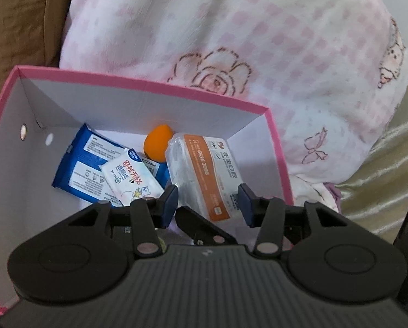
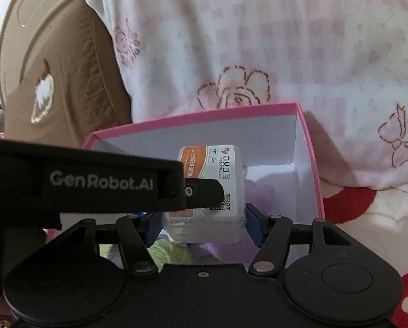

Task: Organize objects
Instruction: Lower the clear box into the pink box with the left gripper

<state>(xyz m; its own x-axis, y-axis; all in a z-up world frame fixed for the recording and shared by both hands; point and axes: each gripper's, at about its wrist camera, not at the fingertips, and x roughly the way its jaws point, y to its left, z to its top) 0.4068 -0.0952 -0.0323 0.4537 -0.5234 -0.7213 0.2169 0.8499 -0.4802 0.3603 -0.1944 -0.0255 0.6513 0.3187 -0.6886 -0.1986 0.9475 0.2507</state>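
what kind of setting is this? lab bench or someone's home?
Likely a home bedroom, on a bed. A pink-and-white floral quilt is bunched behind the pink box, shiny gold fabric lies beside it, and the box holds household bits such as a tissue pack.

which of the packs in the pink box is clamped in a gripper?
The orange-and-white tissue pack, squeezed between the right gripper fingers. The blue pack and the small white wipes pack lie loose on the box floor.
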